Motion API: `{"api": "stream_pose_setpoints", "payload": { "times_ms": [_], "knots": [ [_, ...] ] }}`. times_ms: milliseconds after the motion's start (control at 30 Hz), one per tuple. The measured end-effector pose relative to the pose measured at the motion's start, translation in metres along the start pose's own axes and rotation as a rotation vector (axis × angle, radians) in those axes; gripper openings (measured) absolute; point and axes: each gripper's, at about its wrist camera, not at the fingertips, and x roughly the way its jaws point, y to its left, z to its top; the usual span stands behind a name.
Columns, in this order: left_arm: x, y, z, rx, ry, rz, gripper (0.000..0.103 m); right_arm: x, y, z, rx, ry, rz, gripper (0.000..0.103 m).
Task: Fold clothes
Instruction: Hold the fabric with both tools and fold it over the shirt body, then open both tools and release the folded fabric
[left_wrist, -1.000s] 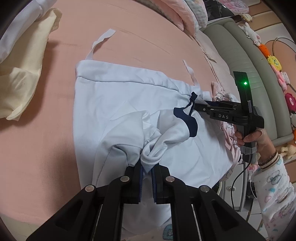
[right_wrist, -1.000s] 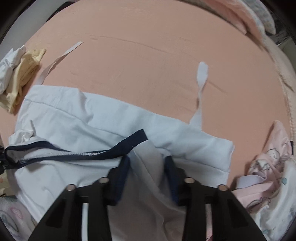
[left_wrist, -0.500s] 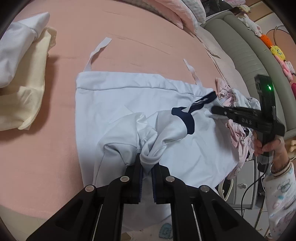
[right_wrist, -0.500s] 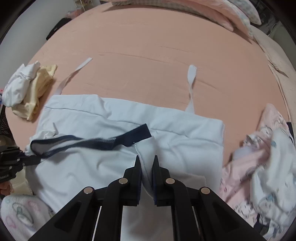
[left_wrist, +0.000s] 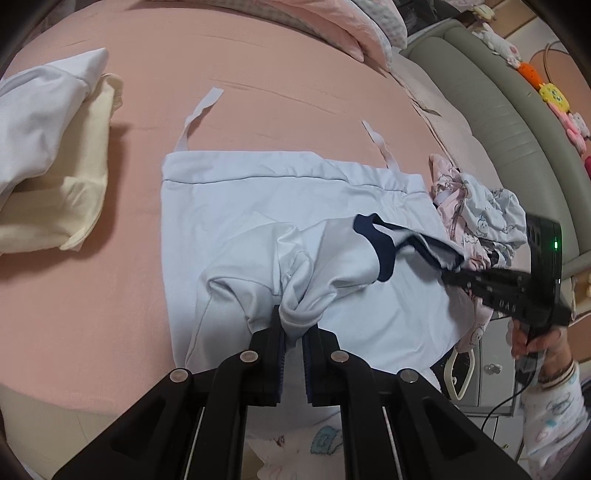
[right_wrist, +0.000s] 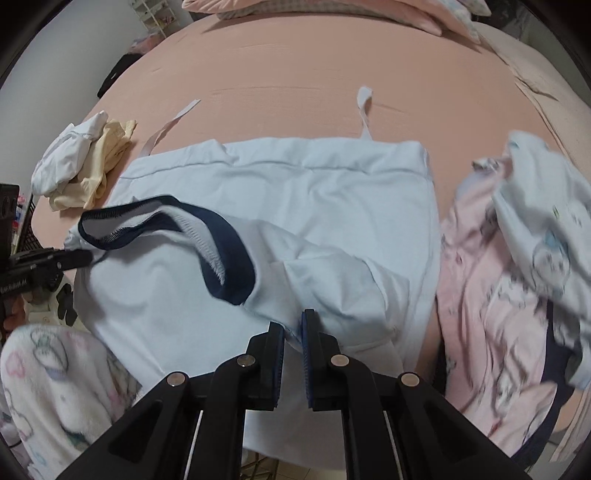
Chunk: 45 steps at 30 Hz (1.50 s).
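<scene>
from the left wrist view, the left gripper (left_wrist: 292, 332) is clamped on a bunched fold of the pale blue shirt (left_wrist: 258, 221), which lies spread on the pink bed (left_wrist: 258, 92), its two white straps pointing away over the sheet. the shirt's navy collar (left_wrist: 380, 243) is lifted toward the right gripper (left_wrist: 448, 275), whose tip pinches the cloth at the shirt's far edge; a hand (left_wrist: 532, 339) in a patterned sleeve holds its grip. a white and cream pile of clothes (left_wrist: 55, 166) sits well apart at the left, and a pink patterned garment (left_wrist: 476, 221) lies just beside the shirt on the right. from the right wrist view, the right gripper (right_wrist: 293, 328) has its pads nearly together with a thin fold of shirt (right_wrist: 314, 206) between them, the navy collar (right_wrist: 229, 254) curls open in front, and the left gripper (right_wrist: 79, 256) grips the shirt's left edge beside it.
</scene>
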Motion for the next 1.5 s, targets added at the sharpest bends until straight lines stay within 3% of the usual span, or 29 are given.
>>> {"api": "stream_pose_setpoints", "payload": {
  "times_ms": [300, 667, 867, 1100, 1167, 1200, 1267, 1333, 1367, 1500],
  "knots": [
    [-0.007, -0.005, -0.008, 0.019, -0.005, 0.008, 0.007, 0.002, -0.004, -0.019, 0.049, -0.018, 0.032, 0.007],
    [0.023, 0.025, -0.018, -0.091, 0.037, -0.023, 0.007, 0.022, -0.021, -0.033, 0.132, -0.007, 0.066, 0.007],
    [0.029, 0.019, -0.024, -0.030, 0.015, 0.015, 0.008, 0.025, -0.018, -0.041, 0.120, -0.068, 0.040, 0.006],
    [0.021, 0.032, -0.027, -0.081, -0.008, -0.070, 0.008, 0.020, -0.027, -0.045, 0.181, -0.087, 0.104, 0.008],
    [0.016, 0.034, -0.028, -0.104, -0.016, -0.081, 0.009, 0.017, -0.027, -0.046, 0.180, -0.089, 0.123, 0.014],
    [0.013, 0.034, -0.029, -0.111, -0.023, -0.081, 0.010, 0.015, -0.026, -0.046, 0.180, -0.088, 0.136, 0.025],
    [0.004, 0.029, -0.031, -0.098, -0.044, -0.069, 0.016, 0.008, -0.024, -0.046, 0.184, -0.064, 0.213, 0.062],
    [-0.004, 0.022, -0.033, -0.050, -0.042, -0.062, 0.041, 0.000, -0.019, -0.045, 0.174, -0.051, 0.238, 0.074],
    [-0.007, 0.018, -0.035, -0.027, -0.036, -0.053, 0.046, -0.004, -0.017, -0.046, 0.161, -0.040, 0.213, 0.075],
    [-0.020, 0.016, -0.038, 0.000, -0.040, 0.003, 0.049, -0.019, -0.012, -0.051, 0.121, -0.002, 0.127, 0.075]
  ]
}}
